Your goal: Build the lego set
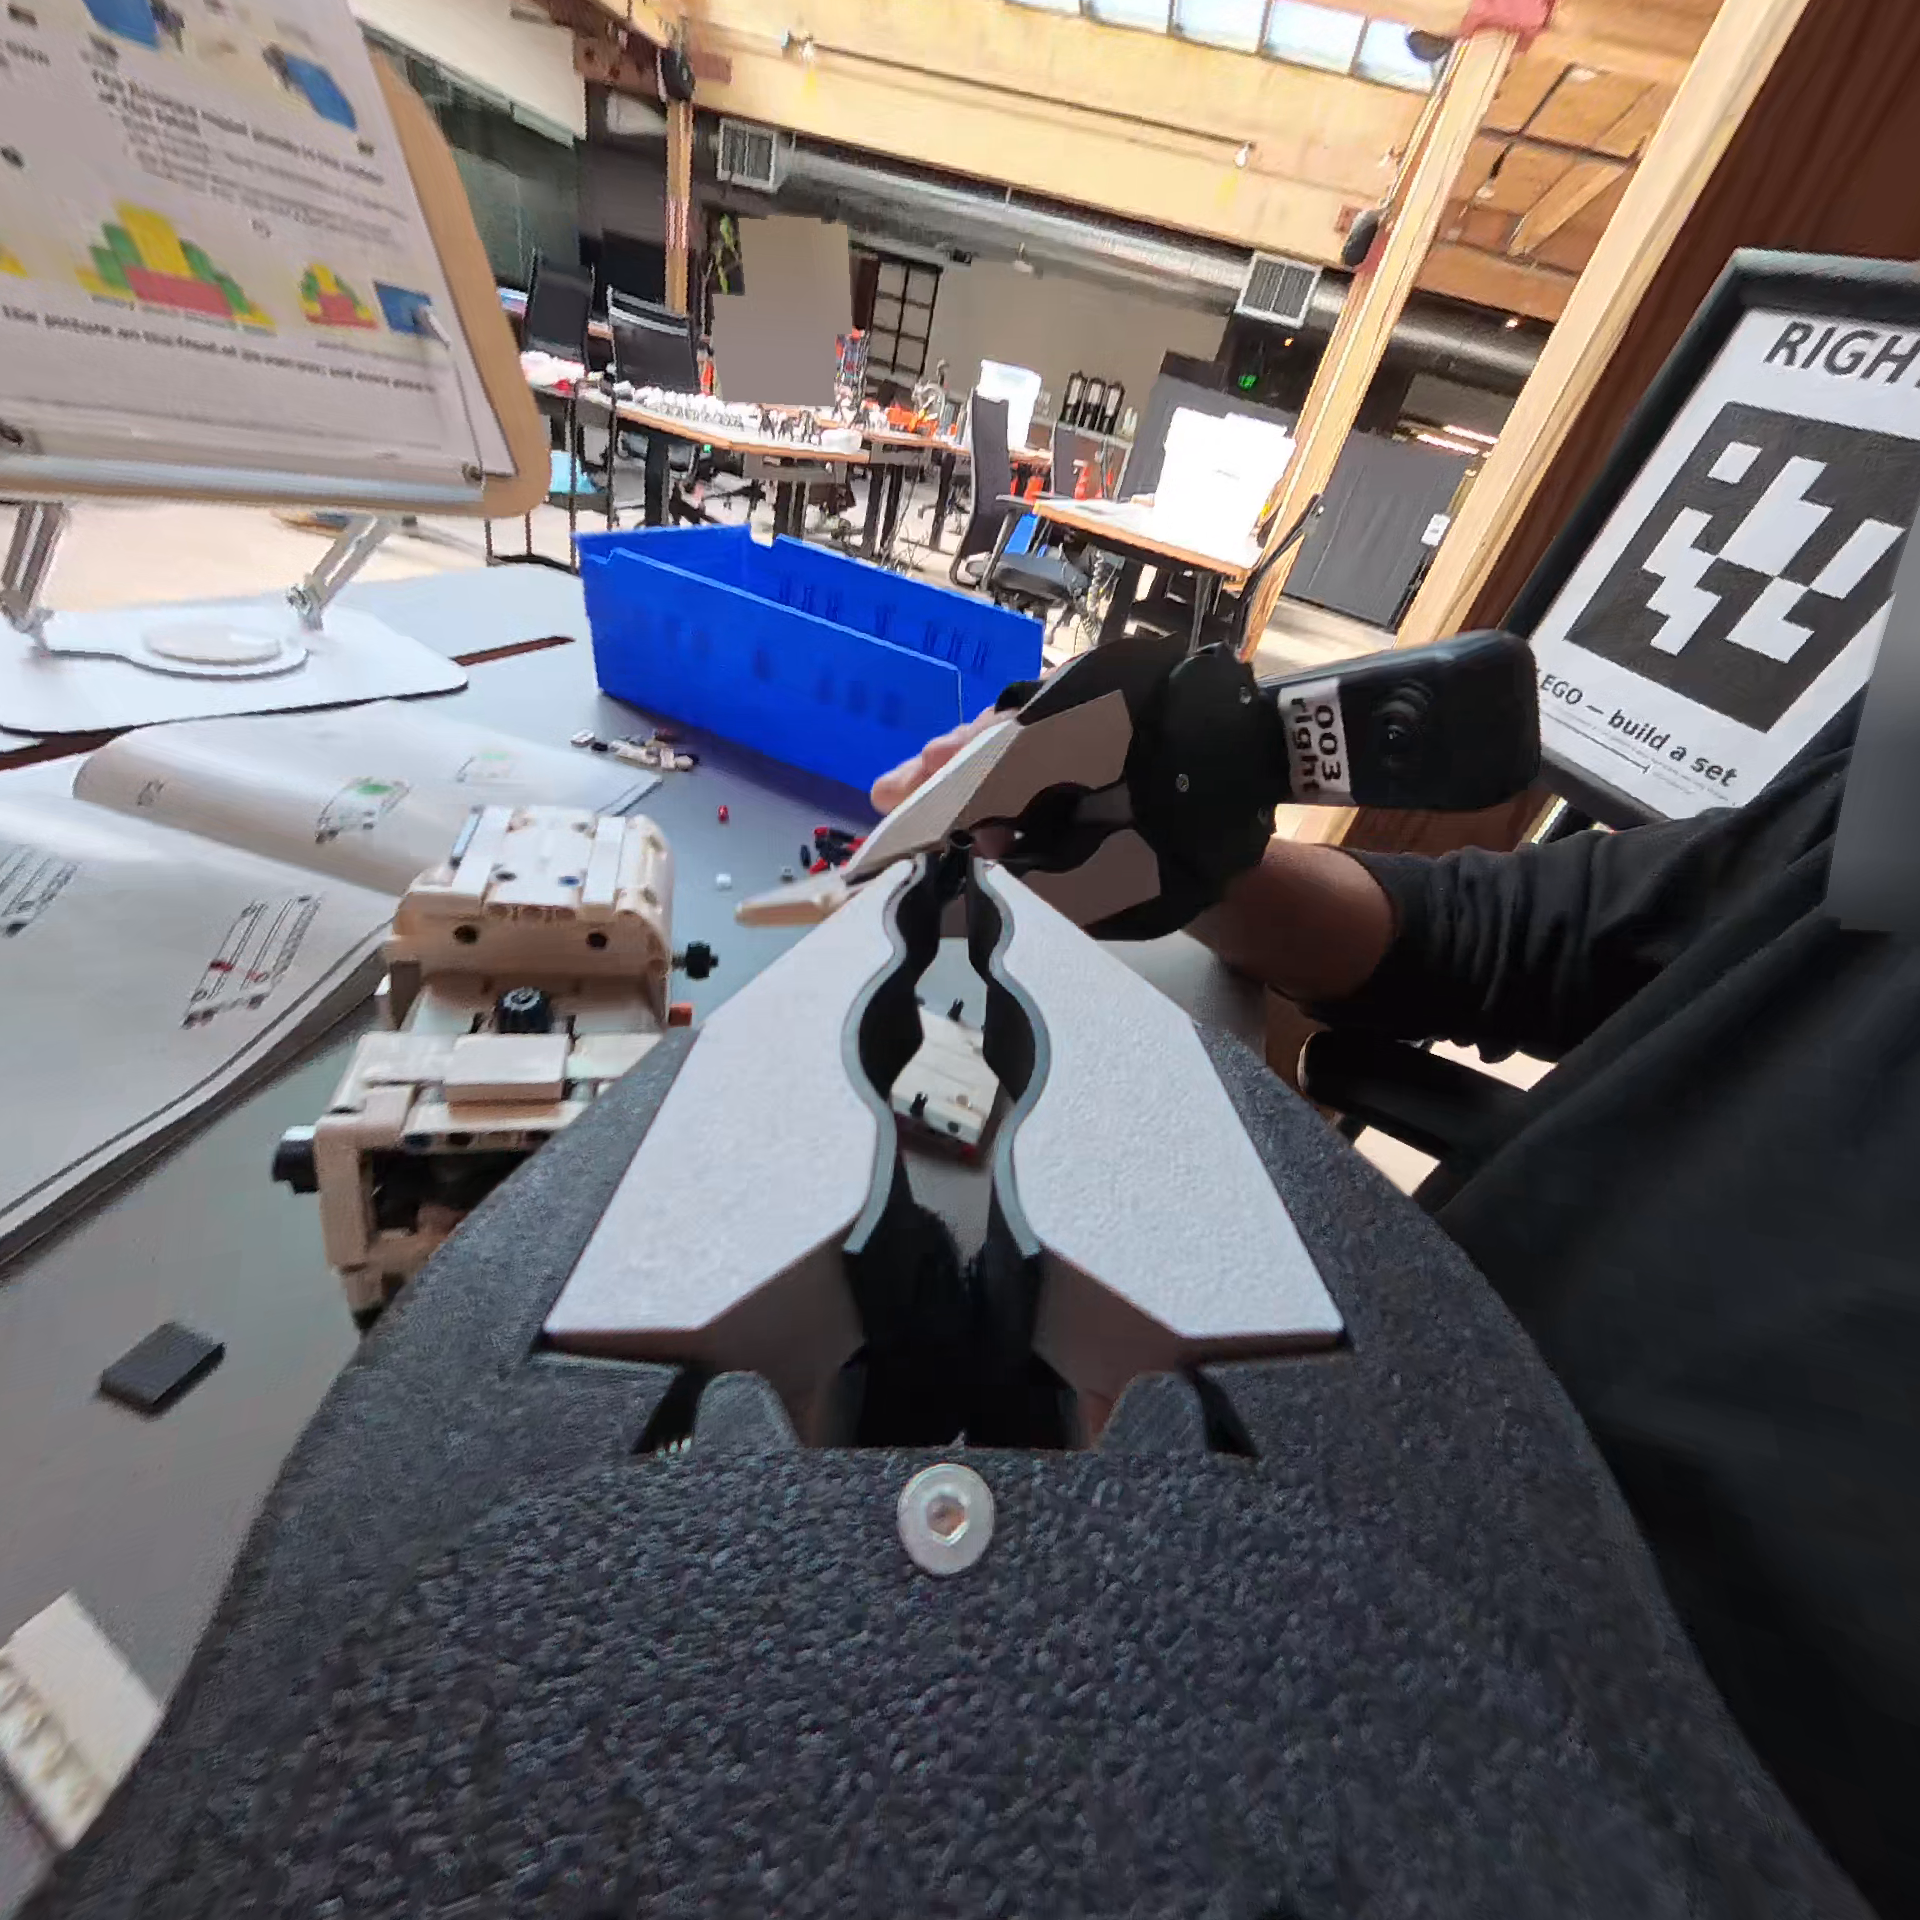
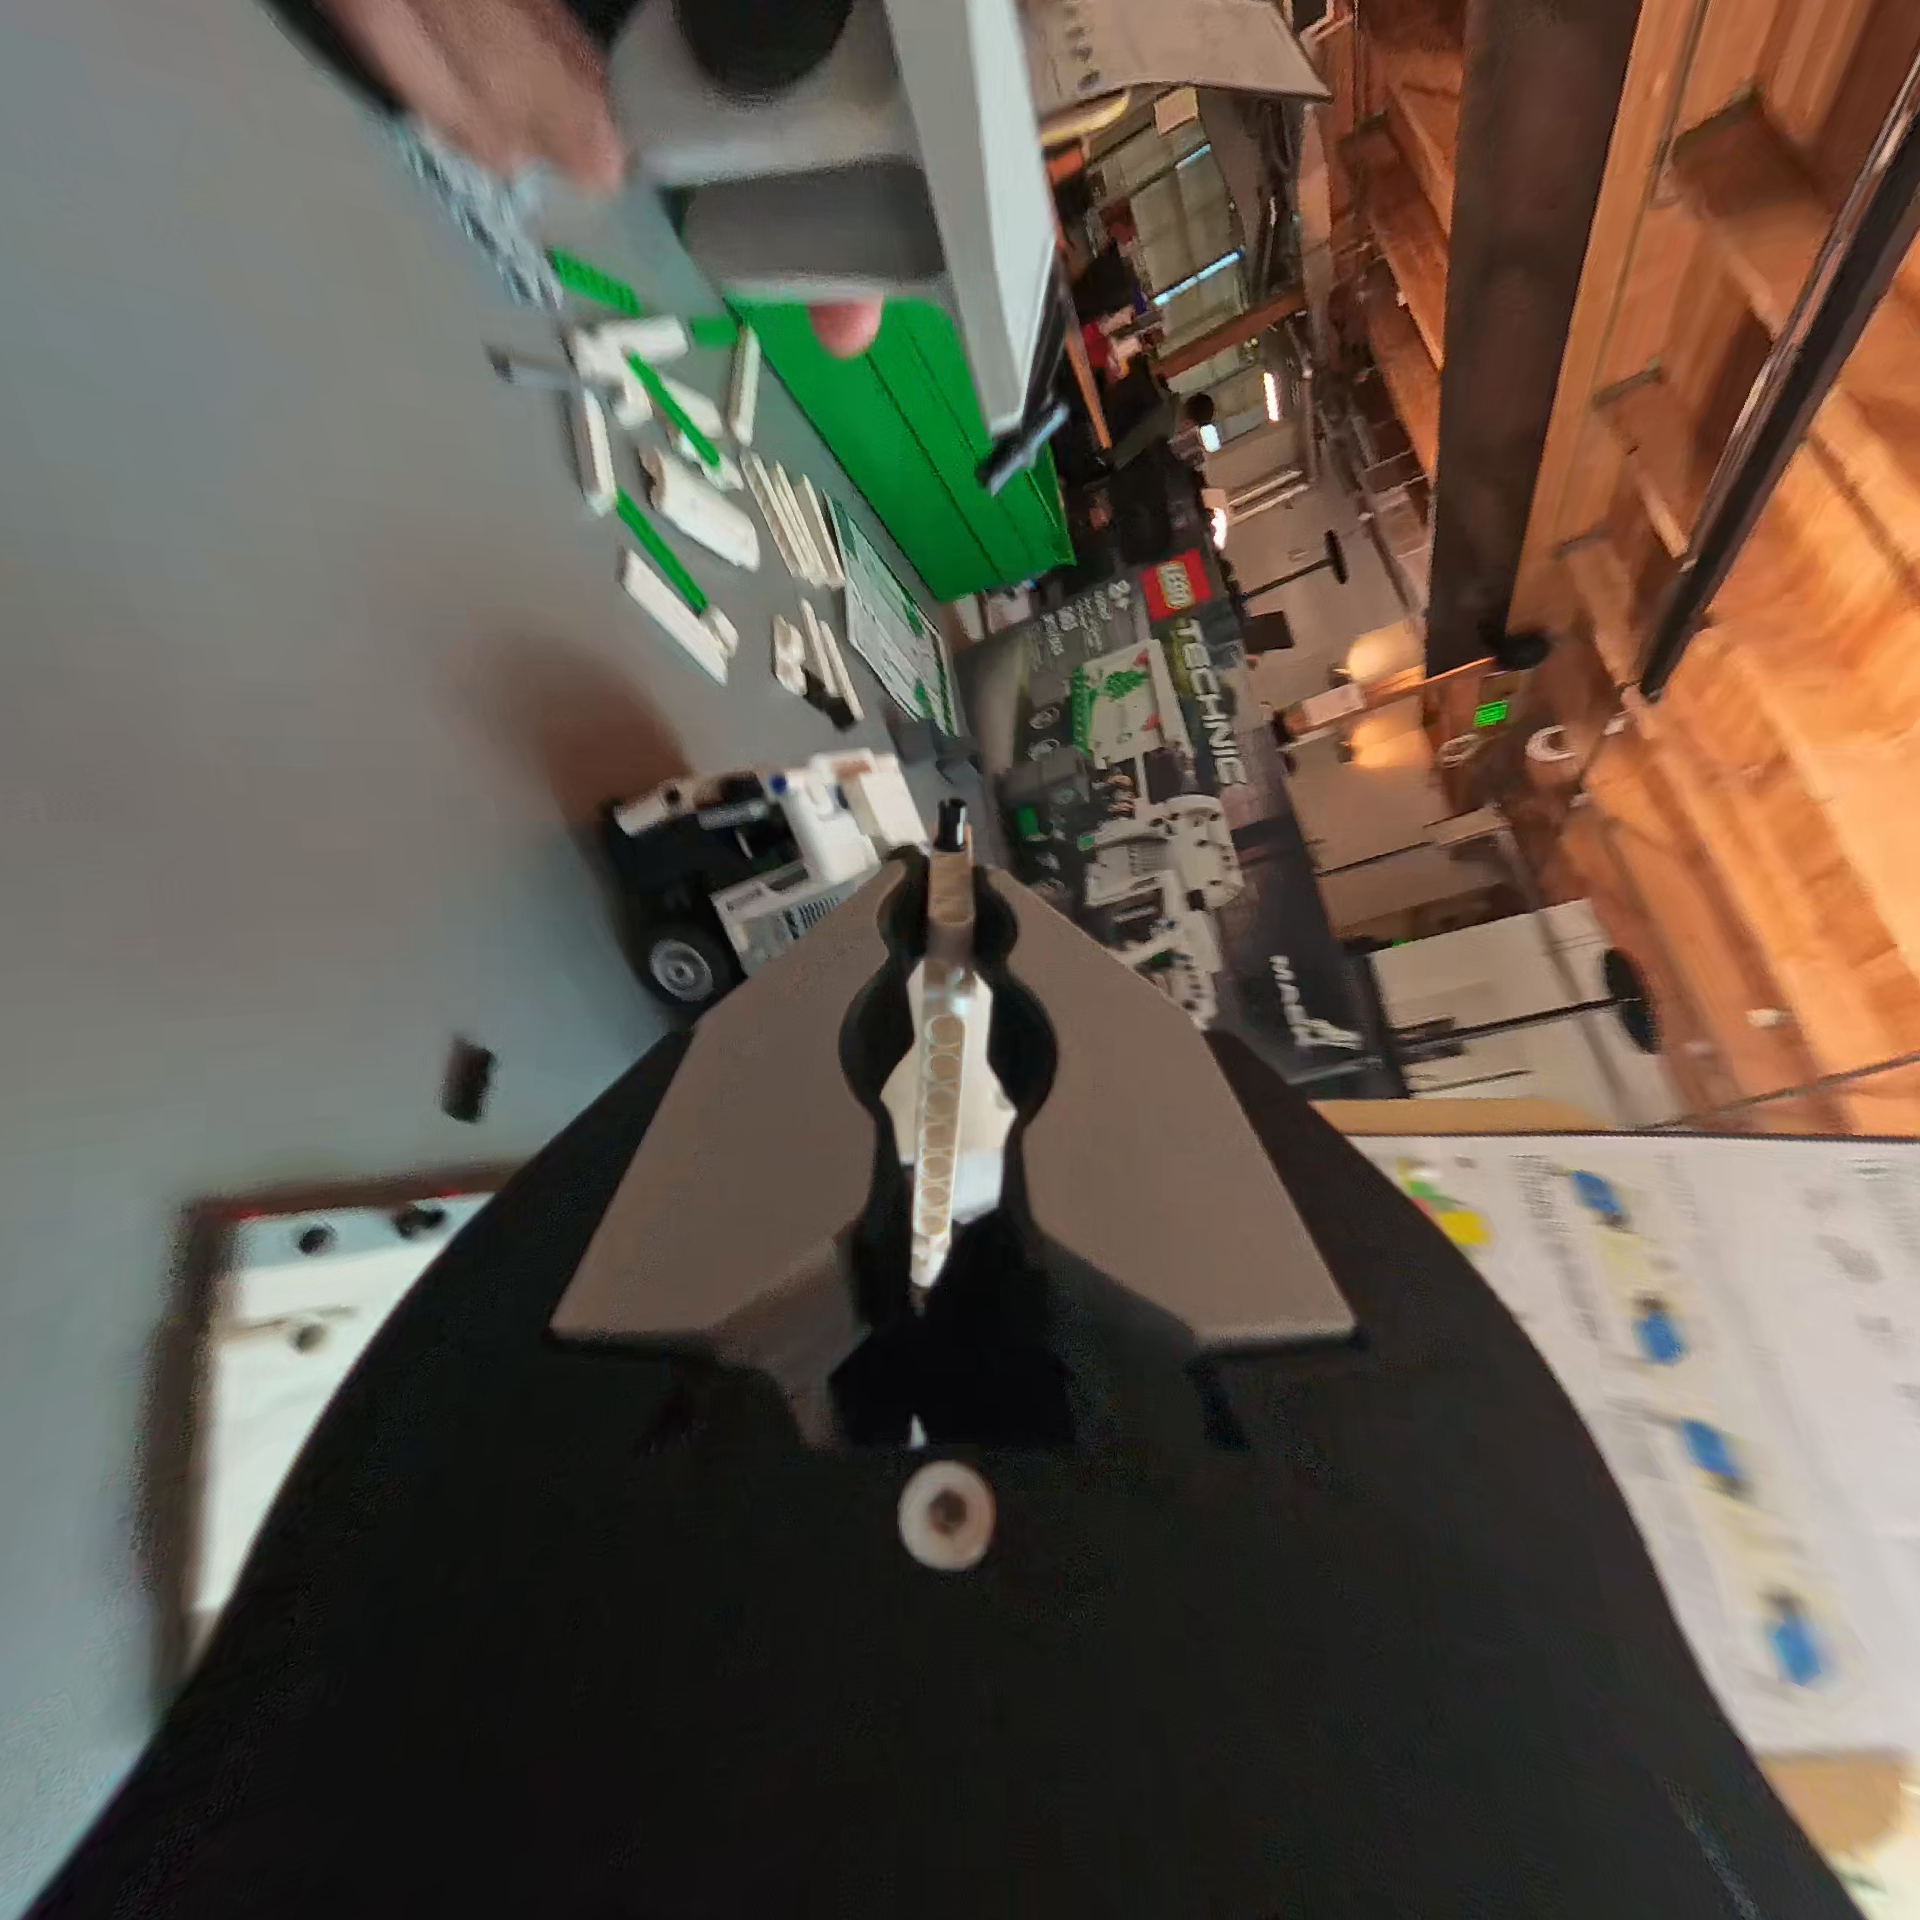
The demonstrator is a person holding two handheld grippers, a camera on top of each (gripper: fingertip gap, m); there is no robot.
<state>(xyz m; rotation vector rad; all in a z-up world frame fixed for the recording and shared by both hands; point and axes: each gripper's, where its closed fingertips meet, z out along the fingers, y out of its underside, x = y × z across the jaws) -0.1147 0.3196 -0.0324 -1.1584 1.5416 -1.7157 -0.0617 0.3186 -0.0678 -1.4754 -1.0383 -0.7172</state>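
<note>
Between right claw (image 2: pixel 951 883) pads, perforated white beam (image 2: pixel 935 1091)

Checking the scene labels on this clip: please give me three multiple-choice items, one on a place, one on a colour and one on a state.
1. In the left wrist view, where is the blue plastic bin relative to the cream brick-built vehicle model?
A. Beyond it, farther from the camera
B. Stacked on top of it
C. Closer to the camera than it

2. What colour is the plastic bin in the right wrist view?
A. Red
B. Green
C. Yellow

3. What state is the right tool in?
A. Wide open and empty
B. Closed on a rubber wheel
C. Closed on a long white beam with a row of holes

Answers: 1 A, the bin stands behind the model. 2 B, its walls are bright green. 3 C, the beam runs lengthwise between the two fingers.
</note>
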